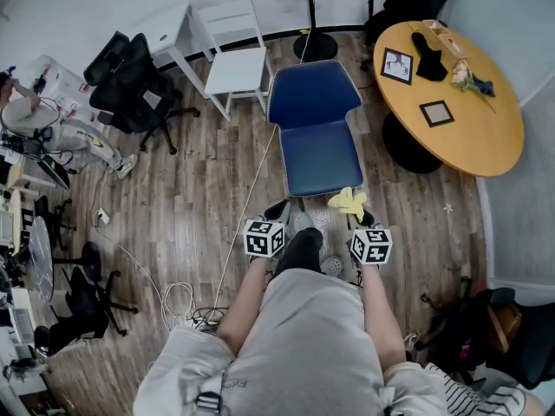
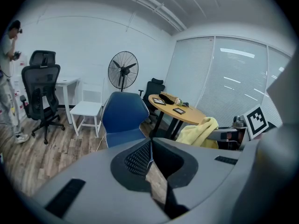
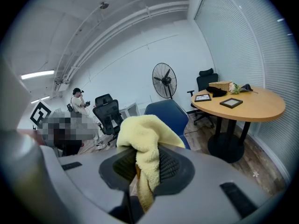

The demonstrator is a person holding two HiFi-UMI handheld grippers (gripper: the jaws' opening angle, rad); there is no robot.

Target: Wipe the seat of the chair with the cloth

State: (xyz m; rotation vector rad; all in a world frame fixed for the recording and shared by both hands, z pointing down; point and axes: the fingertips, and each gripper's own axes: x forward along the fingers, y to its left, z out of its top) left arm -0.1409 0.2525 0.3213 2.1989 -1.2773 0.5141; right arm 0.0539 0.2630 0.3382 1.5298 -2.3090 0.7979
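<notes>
A blue chair (image 1: 314, 128) stands on the wood floor straight ahead, its seat (image 1: 322, 156) bare; it also shows in the left gripper view as the blue chair (image 2: 122, 118) and behind the cloth in the right gripper view (image 3: 169, 113). My right gripper (image 1: 357, 213) is shut on a yellow cloth (image 1: 349, 202), which bunches up over the jaws (image 3: 145, 143), just short of the seat's front edge. My left gripper (image 1: 276, 211) hangs at the seat's front left corner, shut with nothing between its jaws (image 2: 150, 157). The yellow cloth (image 2: 198, 132) shows at its right.
A round wooden table (image 1: 451, 94) with picture frames stands at the right. A white chair (image 1: 236, 63) and white desk (image 1: 165, 33) are behind left, a floor fan (image 1: 310, 7) behind the blue chair. Black office chairs (image 1: 130, 81), a person (image 1: 52, 128) and floor cables (image 1: 173, 297) lie left.
</notes>
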